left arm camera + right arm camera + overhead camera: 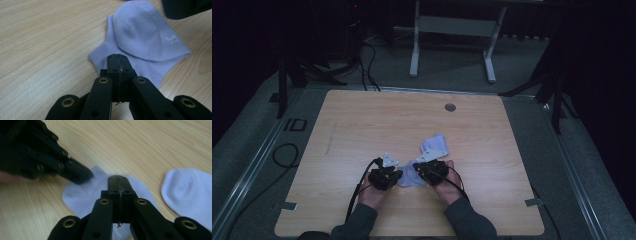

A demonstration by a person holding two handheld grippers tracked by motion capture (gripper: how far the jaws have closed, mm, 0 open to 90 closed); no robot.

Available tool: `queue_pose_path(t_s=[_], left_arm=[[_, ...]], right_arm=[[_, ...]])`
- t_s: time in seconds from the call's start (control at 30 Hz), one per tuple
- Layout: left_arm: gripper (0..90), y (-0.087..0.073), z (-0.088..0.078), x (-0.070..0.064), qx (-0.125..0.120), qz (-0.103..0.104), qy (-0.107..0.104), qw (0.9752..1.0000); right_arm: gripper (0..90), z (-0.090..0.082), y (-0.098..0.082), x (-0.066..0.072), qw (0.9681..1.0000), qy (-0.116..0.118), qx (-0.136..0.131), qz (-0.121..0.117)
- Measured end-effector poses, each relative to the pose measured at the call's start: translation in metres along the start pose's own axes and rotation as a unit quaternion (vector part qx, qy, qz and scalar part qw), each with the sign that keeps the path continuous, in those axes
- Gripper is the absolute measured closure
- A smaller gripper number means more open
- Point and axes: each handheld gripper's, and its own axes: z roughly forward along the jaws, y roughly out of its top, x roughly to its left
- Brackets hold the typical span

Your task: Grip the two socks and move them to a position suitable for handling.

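Near the table's front edge, left gripper (117,57) and right gripper (117,179) both have jaws pressed together, nothing visibly between them, tips over a pale lilac knitted sock (140,40) (small white logo) lying crumpled on the light wooden table (362,125).

Table (362,125): 2 socks near front-centre. Sock A (435,145) lies farther back and right; sock B (408,176) in front of it, nearer the person, touching or overlapping A, can't tell which. L gripper (399,175) at B's left edge, R gripper (418,168) on B's right side. Cable port (450,107) at the table's far edge.
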Motion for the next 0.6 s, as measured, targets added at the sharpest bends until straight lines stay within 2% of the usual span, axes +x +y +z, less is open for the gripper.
queue_pose_path(t_s=[0.17,0.3,0.37,0.43,0.5,0.53,0.6], left_arm=[[89.7,0.000,0.000,0.000,-0.001,-0.001,0.000,1.0000],[89.7,0.000,0.000,0.000,0.002,0.002,0.001,1.0000],[89.7,0.000,0.000,0.000,0.002,0.001,0.000,1.0000],[89.7,0.000,0.000,0.000,0.002,0.001,0.000,1.0000],[89.7,0.000,-0.001,0.000,0.002,0.002,0.001,1.0000],[89.7,0.000,-0.001,0.000,0.002,0.003,0.002,1.0000],[89.7,0.000,-0.001,0.000,0.002,0.002,0.001,1.0000]], right_arm=[[89.9,0.019,0.008,0.004,0.9998,0.013,0.015,0.002],[89.6,0.036,0.003,-0.001,0.9984,0.032,0.040,0.025],[86.3,0.043,0.000,-0.005,0.9970,0.041,0.053,0.039],[81.8,0.044,-0.002,-0.008,0.9954,0.058,0.053,0.054],[80.4,0.044,-0.002,-0.009,0.9949,0.064,0.053,0.058],[76.7,0.044,-0.002,-0.010,0.9941,0.073,0.055,0.059],[75.8,0.044,-0.002,-0.009,0.9943,0.073,0.055,0.055]])
